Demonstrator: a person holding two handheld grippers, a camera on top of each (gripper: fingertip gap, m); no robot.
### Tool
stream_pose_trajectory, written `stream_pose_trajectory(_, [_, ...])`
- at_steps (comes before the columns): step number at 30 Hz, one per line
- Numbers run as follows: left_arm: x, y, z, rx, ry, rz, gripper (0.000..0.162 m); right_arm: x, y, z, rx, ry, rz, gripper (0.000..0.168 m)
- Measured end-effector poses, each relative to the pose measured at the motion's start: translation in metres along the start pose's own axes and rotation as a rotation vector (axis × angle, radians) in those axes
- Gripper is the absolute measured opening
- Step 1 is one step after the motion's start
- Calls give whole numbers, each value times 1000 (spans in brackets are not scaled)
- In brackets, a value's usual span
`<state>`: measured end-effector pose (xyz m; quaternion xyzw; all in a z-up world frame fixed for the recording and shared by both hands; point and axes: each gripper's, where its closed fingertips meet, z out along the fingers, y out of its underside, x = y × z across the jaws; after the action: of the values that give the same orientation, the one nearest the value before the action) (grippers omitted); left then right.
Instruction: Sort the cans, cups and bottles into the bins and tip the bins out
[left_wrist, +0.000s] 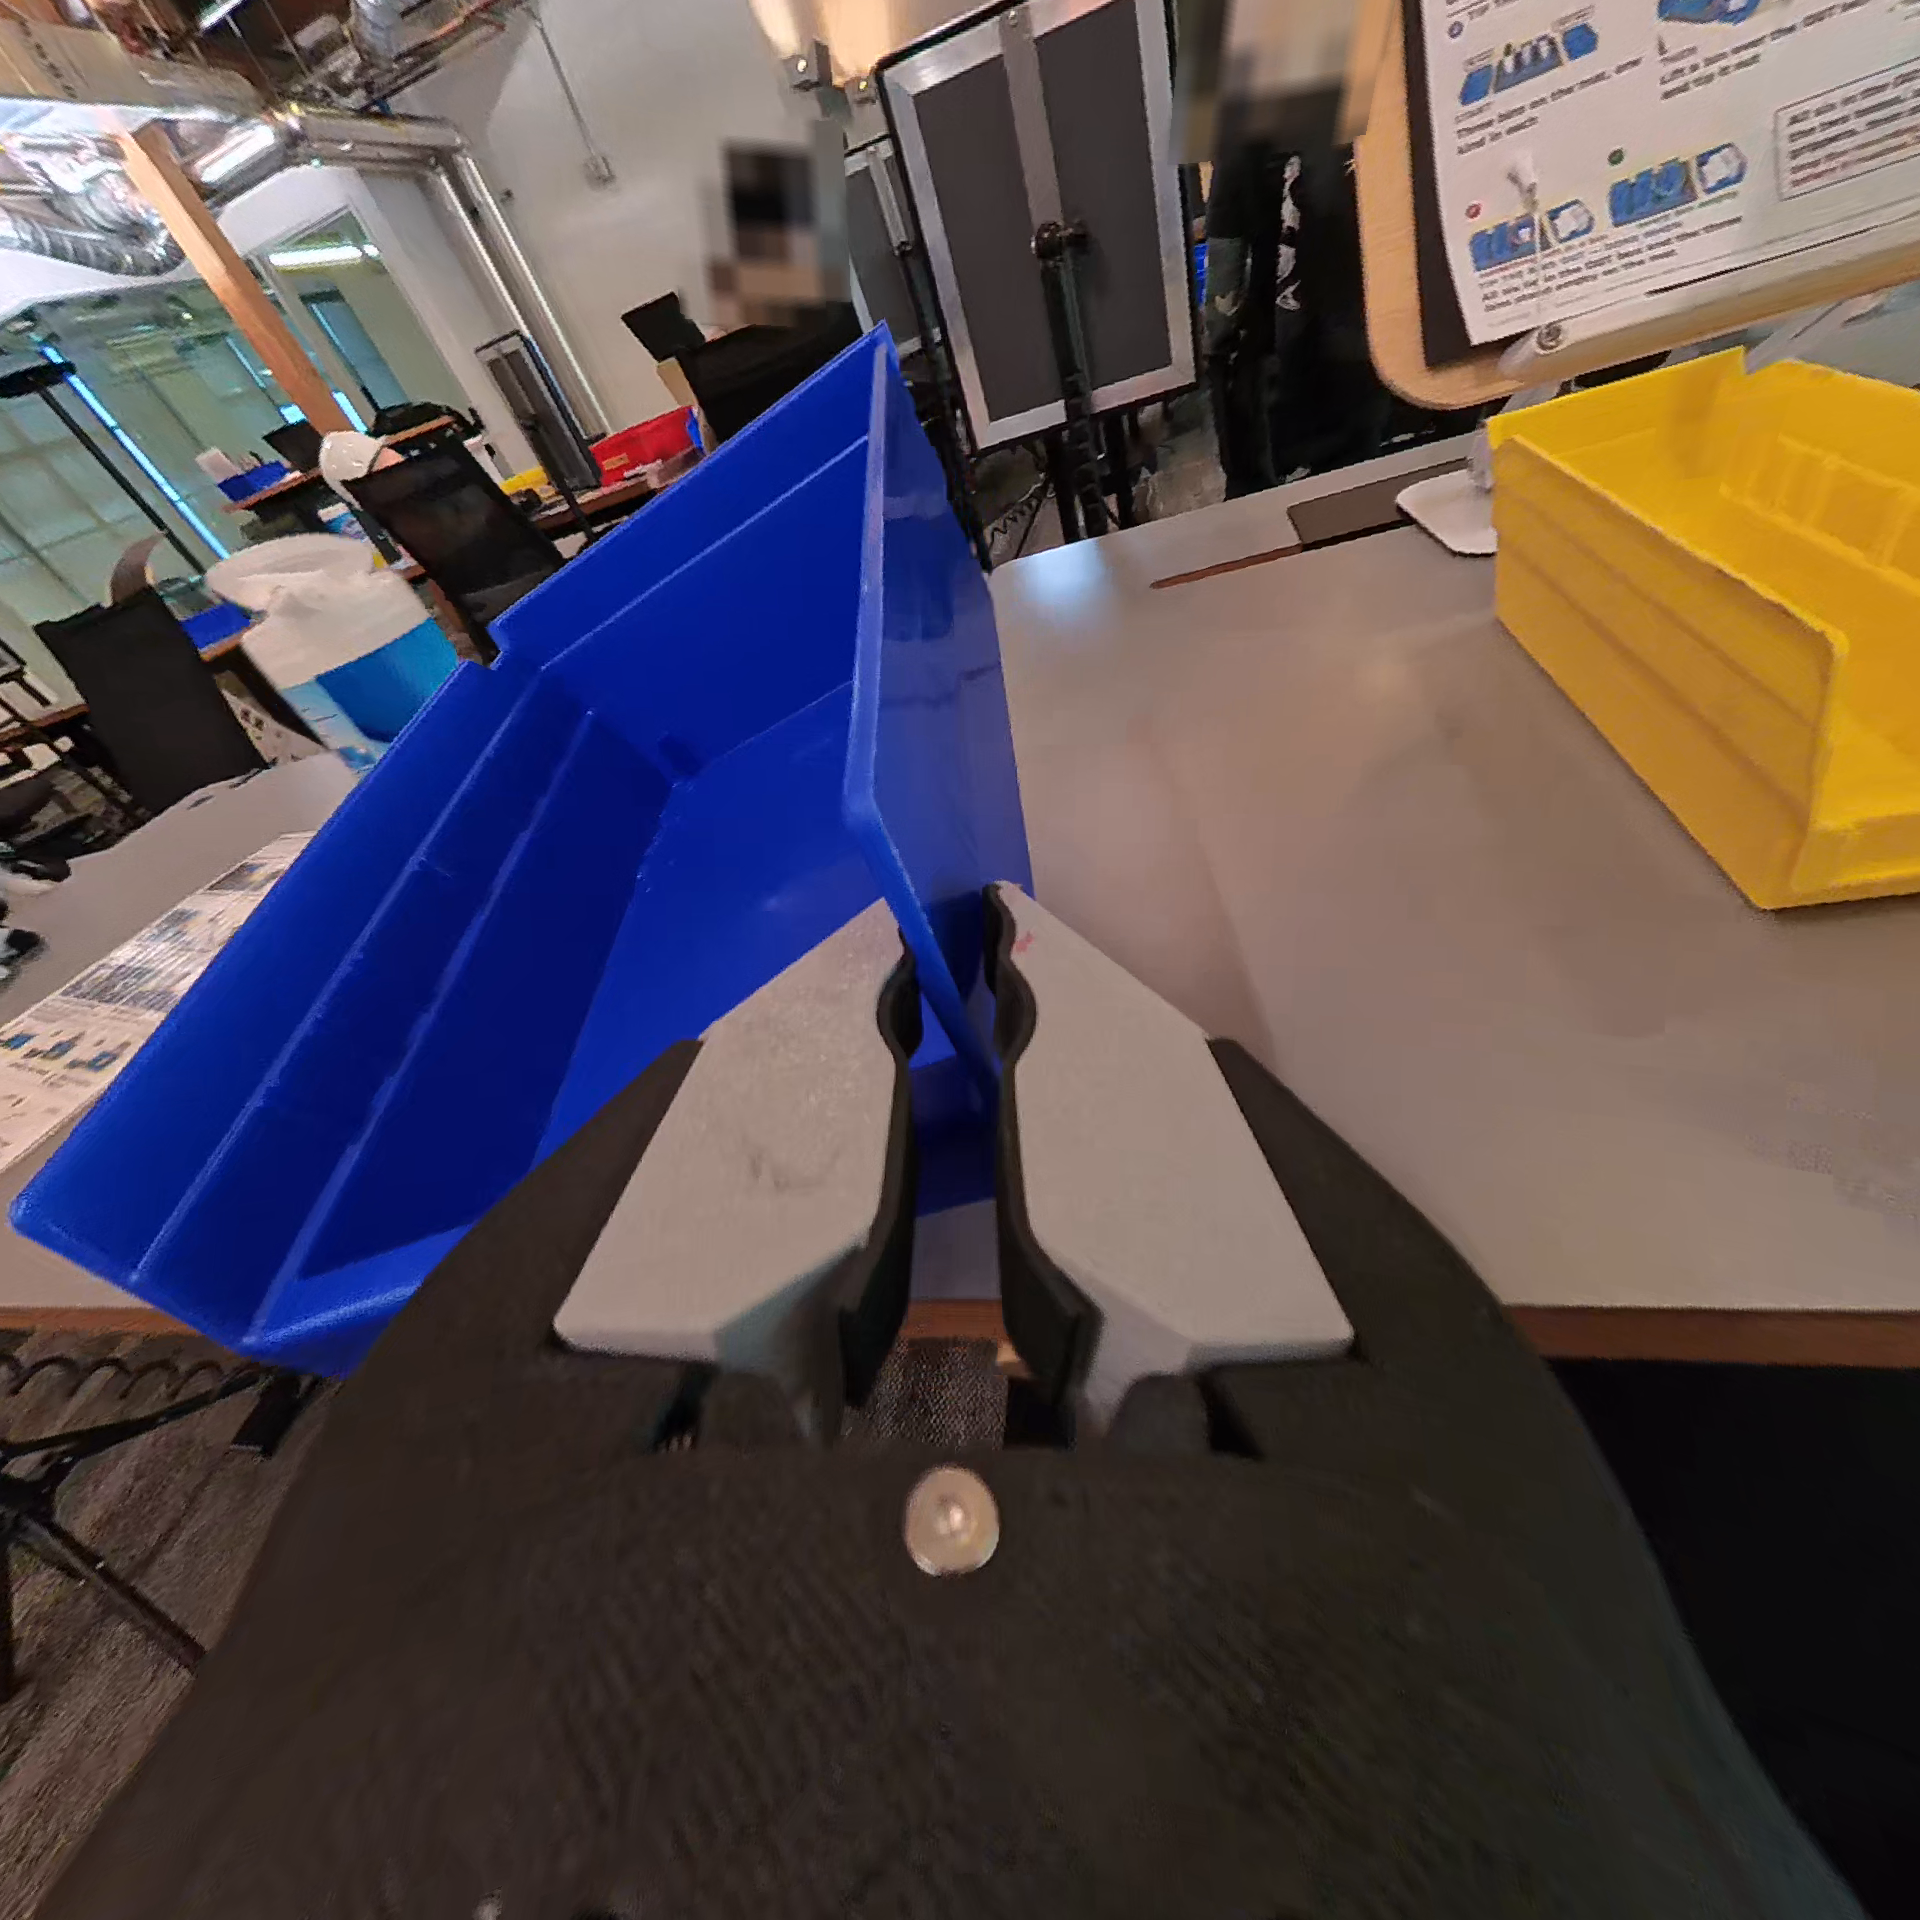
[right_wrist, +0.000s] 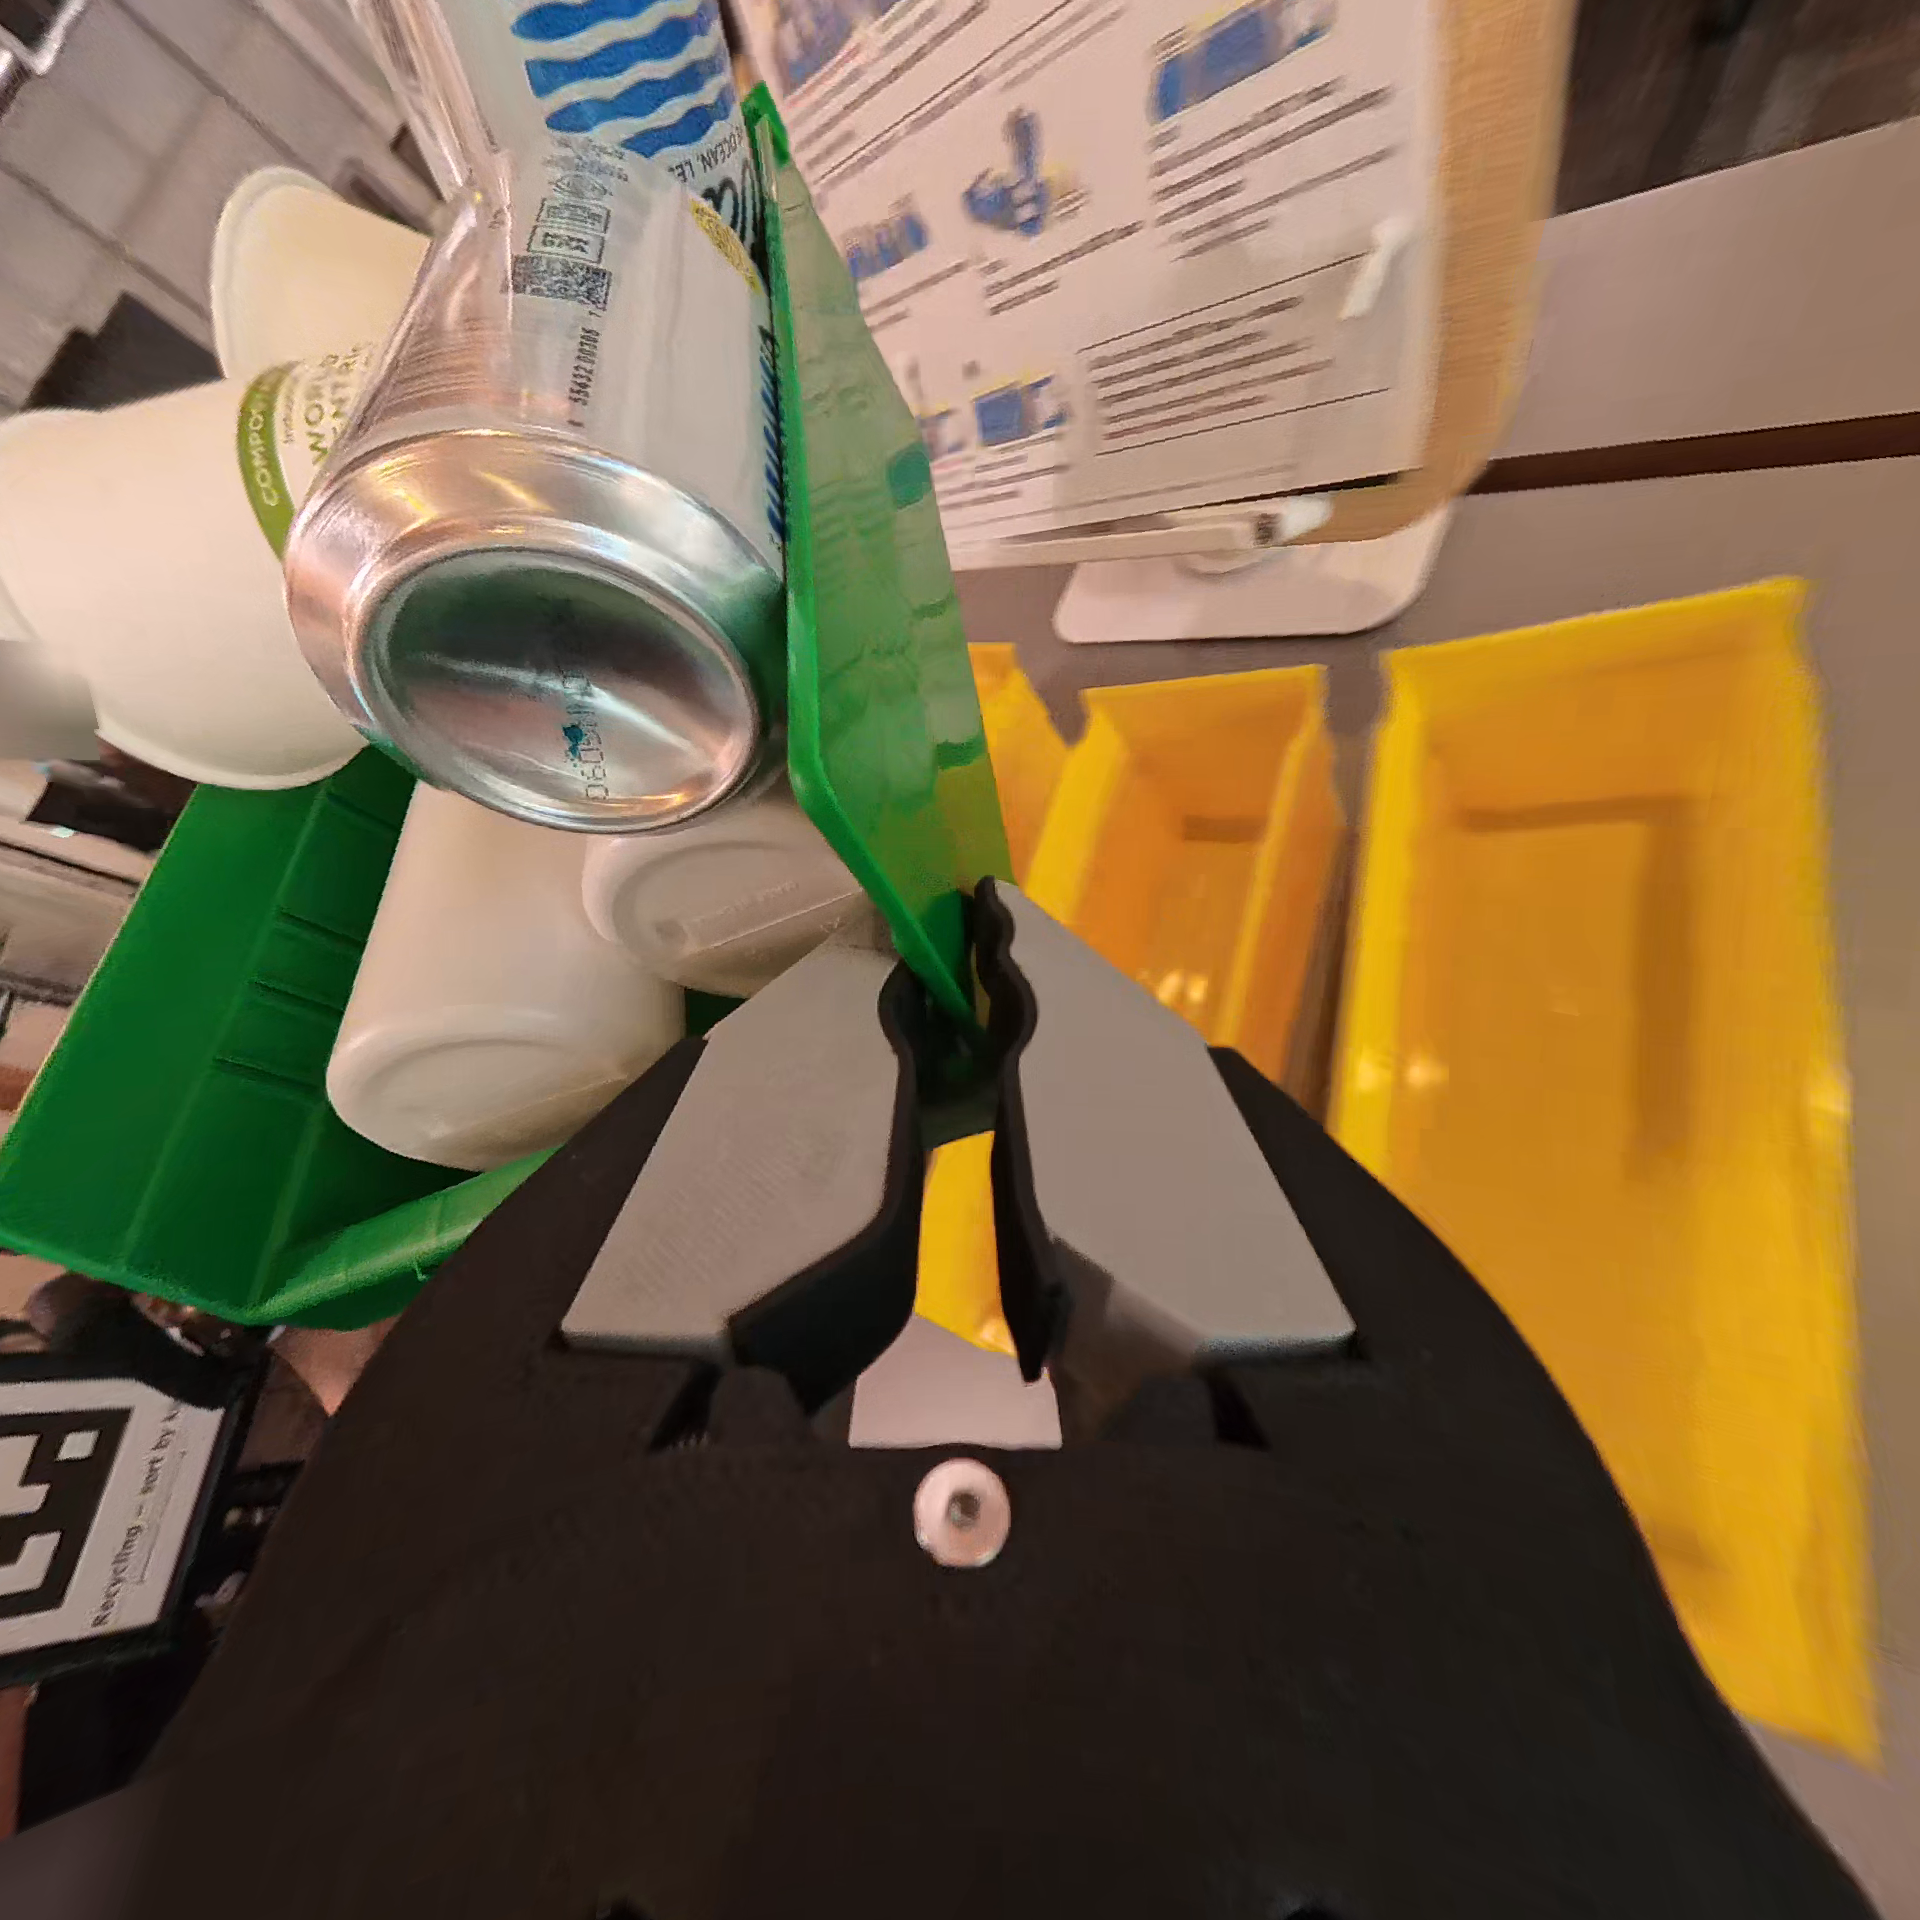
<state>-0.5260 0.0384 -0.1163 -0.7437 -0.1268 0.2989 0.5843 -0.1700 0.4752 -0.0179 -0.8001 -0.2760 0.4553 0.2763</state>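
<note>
While the left tongs (left_wrist: 951, 961) clamp the blue bin's (left_wrist: 468, 935) wall, the right tongs (right_wrist: 961, 971) pinch the tilted green bin's (right_wrist: 873, 644) wall, a can (right_wrist: 540, 582) and white cups (right_wrist: 488, 987) inside.

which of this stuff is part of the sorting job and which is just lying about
Part of the job:
- blue bin, empty, tilted, its wall clamped in the left gripper
- green bin, tipped, clamped in the right gripper
- can and white cups in the green bin
- yellow bins

Lying about:
- instruction sheet on its stand
- printed sheet on the table
</note>
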Motion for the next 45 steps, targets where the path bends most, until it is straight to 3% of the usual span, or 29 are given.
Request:
stream_pose_trajectory(13, [-40,32,-54,-8,-135,11,6,-169,68,216,-258,-225,-95,4])
stream_pose_trajectory(20, [-50,41,-88,6,-184,6,6,-212,114,291,-322,-229,-110,5])
stream_pose_trajectory(26, [-58,57,-100,-9,-207,23,7,-212,142,316,-333,-194,-128,6])
stream_pose_trajectory(31, [-51,74,-91,-47,-175,11,6,-216,160,315,-267,-108,-229,6])
stream_pose_trajectory(34, [-48,79,-87,-57,-177,6,6,-210,178,313,-222,-97,-116,10])
stream_pose_trajectory(37, [-46,84,-82,-70,-174,4,6,-203,196,308,-222,-106,30,29])
stream_pose_trajectory(41, [-43,90,-72,-99,-157,-10,6,-218,198,285,-131,-96,-109,24])
stream_pose_trajectory(45, [-43,91,-62,-99,-171,-27,6,-246,259,272,-344,-130,-449,6])
